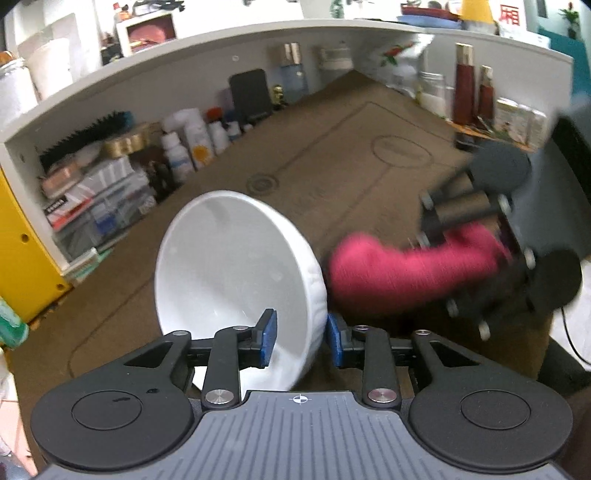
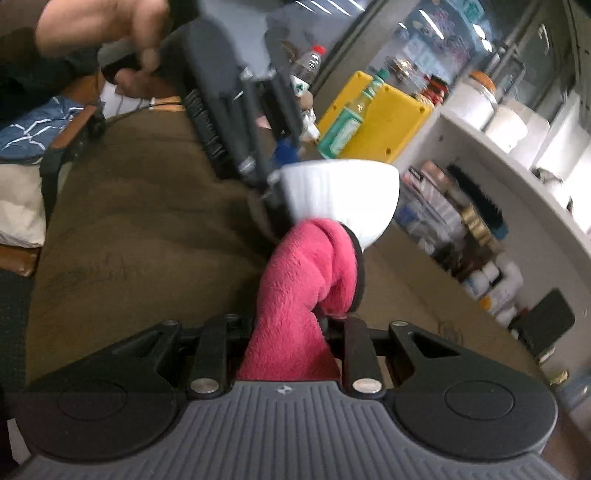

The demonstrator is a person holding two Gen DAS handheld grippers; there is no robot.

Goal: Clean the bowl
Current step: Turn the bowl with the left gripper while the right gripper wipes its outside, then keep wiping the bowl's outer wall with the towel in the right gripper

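A white bowl hangs tilted above the brown table mat, its opening turned to the left. My left gripper is shut on its rim, one blue pad inside and one outside. In the right wrist view the white bowl shows its ribbed outer wall. My right gripper is shut on a pink cloth, whose folded end touches the bowl's outer wall near the base. The pink cloth and the right gripper also appear, blurred, to the right of the bowl.
A white shelf along the left holds bottles, boxes and a brush. More bottles stand at the back right. A yellow box and a green bottle sit behind the bowl. A hand holds the left gripper.
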